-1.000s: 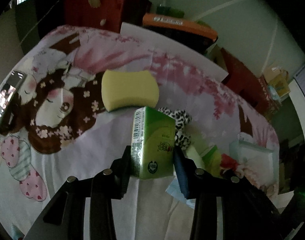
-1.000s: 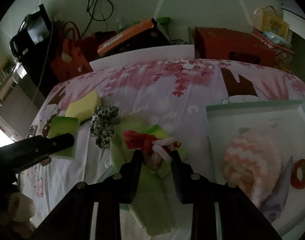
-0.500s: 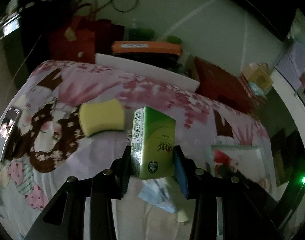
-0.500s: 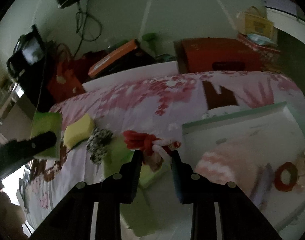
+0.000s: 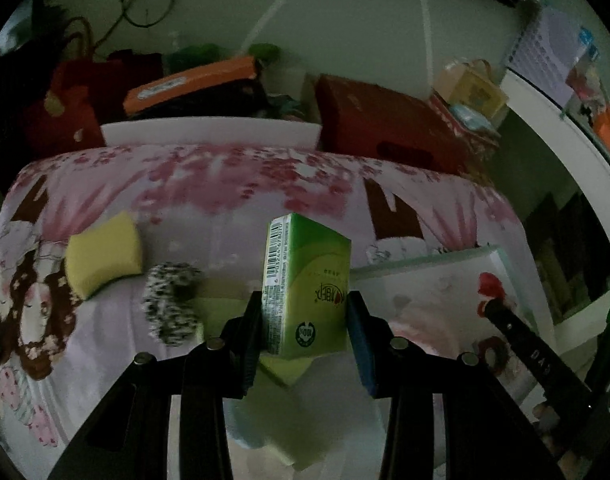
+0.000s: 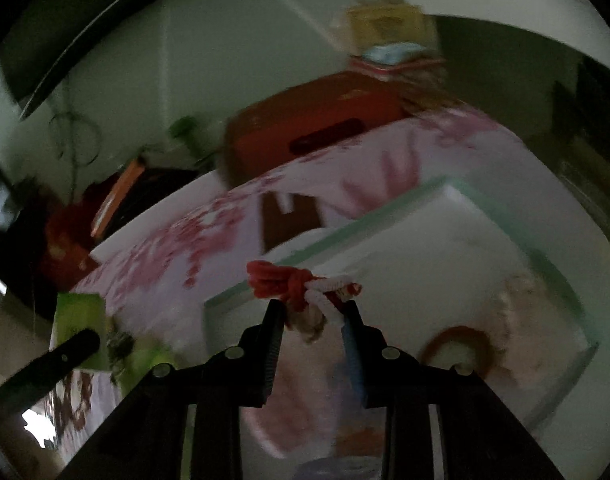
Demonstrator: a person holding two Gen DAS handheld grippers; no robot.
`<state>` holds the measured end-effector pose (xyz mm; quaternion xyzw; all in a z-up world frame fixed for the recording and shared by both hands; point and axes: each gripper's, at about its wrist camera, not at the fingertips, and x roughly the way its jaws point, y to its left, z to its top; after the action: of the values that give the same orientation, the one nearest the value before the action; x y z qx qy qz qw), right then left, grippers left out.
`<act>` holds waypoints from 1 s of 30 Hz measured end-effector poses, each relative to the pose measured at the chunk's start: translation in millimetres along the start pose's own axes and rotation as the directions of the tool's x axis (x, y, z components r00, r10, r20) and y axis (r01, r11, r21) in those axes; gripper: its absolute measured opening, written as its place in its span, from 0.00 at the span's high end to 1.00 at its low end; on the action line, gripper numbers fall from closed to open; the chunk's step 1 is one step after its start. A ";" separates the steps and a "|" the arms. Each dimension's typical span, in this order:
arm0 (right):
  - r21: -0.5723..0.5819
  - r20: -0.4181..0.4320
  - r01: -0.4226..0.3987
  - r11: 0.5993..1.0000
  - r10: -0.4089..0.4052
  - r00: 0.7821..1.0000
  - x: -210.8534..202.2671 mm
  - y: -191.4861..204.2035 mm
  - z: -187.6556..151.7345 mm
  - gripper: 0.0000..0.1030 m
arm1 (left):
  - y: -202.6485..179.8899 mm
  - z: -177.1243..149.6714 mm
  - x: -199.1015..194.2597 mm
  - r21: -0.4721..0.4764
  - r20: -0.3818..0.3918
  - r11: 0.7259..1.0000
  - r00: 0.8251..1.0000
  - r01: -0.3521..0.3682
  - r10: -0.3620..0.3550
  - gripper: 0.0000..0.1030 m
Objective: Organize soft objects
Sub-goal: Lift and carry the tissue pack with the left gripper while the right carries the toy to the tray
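Observation:
My left gripper is shut on a green tissue pack, held upright above the pink printed bedcover. A yellow sponge and a black-and-white spotted scrunchie lie on the cover to its left, with a pale green cloth under the pack. My right gripper is shut on a small red-and-white yarn doll, held over the near rim of the white box. The box holds a red ring and pink soft items. The other gripper's finger shows at the box in the left wrist view.
Behind the bed stand a dark red box, an orange box, red bags and a white board. The wall lies beyond. In the right wrist view the left gripper and tissue pack sit at far left.
Both grippers have swung right across the bed toward the white box, each keeping its grip. The sponge and scrunchie have slid left in the left view; the doll now hangs over the box rim.

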<state>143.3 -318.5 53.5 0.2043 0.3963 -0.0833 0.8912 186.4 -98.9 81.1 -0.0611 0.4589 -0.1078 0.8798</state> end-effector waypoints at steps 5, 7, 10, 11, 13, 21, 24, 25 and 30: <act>0.068 -0.003 0.058 0.996 -0.058 0.998 1.5 -32.4 4.9 0.69 | -22.5 0.3 9.1 0.042 -0.010 0.999 0.999 0.034 -0.033 0.60; 0.081 -0.004 0.071 0.994 -0.071 0.997 1.9 -40.5 6.7 0.69 | -32.3 -0.5 11.4 0.060 -0.010 0.997 0.999 0.054 -0.053 0.60; 0.091 -0.005 0.093 0.991 -0.093 0.996 3.7 -47.9 8.9 0.69 | -48.2 -4.0 14.7 0.095 -0.006 0.990 0.994 0.107 -0.107 0.60; 0.094 -0.005 0.098 0.991 -0.098 0.995 3.3 -50.1 7.6 0.69 | -51.5 -5.0 15.7 0.101 -0.004 0.988 0.993 0.119 -0.120 0.60; 0.102 -0.005 0.107 0.989 -0.107 0.994 3.4 -56.0 8.0 0.69 | -60.6 -8.3 19.6 0.116 -0.010 0.981 0.988 0.155 -0.155 0.60; 0.126 -0.015 0.133 0.983 -0.132 0.991 0.5 -77.9 5.1 0.69 | -88.8 -18.9 37.9 0.145 -0.056 0.959 0.970 0.243 -0.237 0.60; 0.121 -0.019 0.139 0.983 -0.137 0.990 0.4 -82.2 4.1 0.69 | -100.5 -24.9 46.2 0.149 -0.084 0.953 0.963 0.265 -0.255 0.60; 0.122 -0.019 0.140 0.983 -0.138 0.990 0.1 -83.6 3.9 0.69 | -104.4 -26.5 47.3 0.157 -0.087 0.950 0.962 0.270 -0.259 0.60; 0.139 -0.019 0.141 0.980 -0.140 0.990 1.7 -90.0 4.1 0.69 | -121.2 -33.3 53.9 0.187 -0.107 0.936 0.953 0.299 -0.283 0.59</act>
<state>119.2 -401.5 27.9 0.2383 0.4069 -0.1727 0.8647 172.8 -230.0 44.3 -0.0350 0.4655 -0.2850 0.8372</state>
